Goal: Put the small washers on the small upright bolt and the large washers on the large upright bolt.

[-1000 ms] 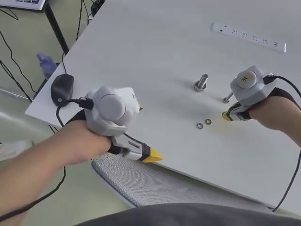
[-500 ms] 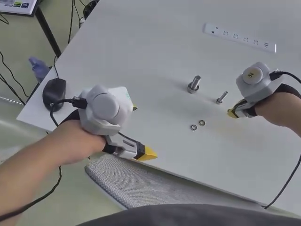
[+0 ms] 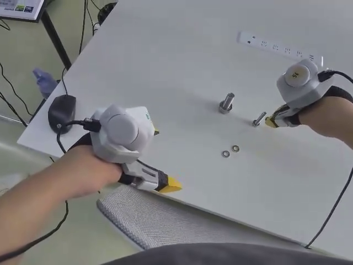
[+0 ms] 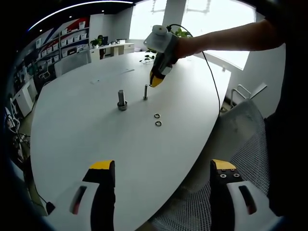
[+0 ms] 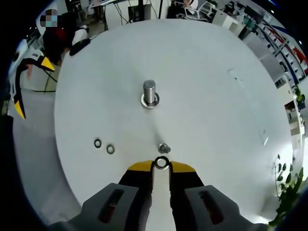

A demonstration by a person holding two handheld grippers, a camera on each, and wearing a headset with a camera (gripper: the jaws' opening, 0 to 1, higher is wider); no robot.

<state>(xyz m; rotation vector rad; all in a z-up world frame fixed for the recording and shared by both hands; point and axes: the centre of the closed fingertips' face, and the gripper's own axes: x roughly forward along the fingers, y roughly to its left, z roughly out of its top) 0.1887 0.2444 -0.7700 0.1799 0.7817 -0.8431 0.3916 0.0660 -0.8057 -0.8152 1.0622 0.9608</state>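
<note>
White workbench (image 3: 165, 66) spreads under all three views, pale and mostly bare. In the right gripper view, the right gripper (image 5: 161, 166) has its yellow-tipped jaws drawn nearly together, pinching a small washer (image 5: 161, 162) between the tips. Just beyond the tips stands the small upright bolt (image 5: 164, 148), very near the washer; whether they touch cannot be told. Farther along the same line stands the large upright bolt (image 5: 149, 92), on a wider base. Two loose washers (image 5: 104, 146) lie side by side on the table, off to the left of the jaws.

The head view hides the held washer behind the gripper body, but shows the right gripper (image 3: 270, 122) low over the table, with its tips beside the small bolt. It also shows a power strip (image 3: 278, 48) at the far side of the table, a computer mouse (image 3: 60, 110) near the left corner and a grey mesh chair (image 3: 154, 221) below the near edge.

The left gripper (image 4: 162, 168) has its jaws spread wide with nothing between them. In the head view it is held at the near edge of the table, well apart from the bolts. Its own view looks across the table to both bolts, the loose washers and the right gripper tilted down at the small bolt.
</note>
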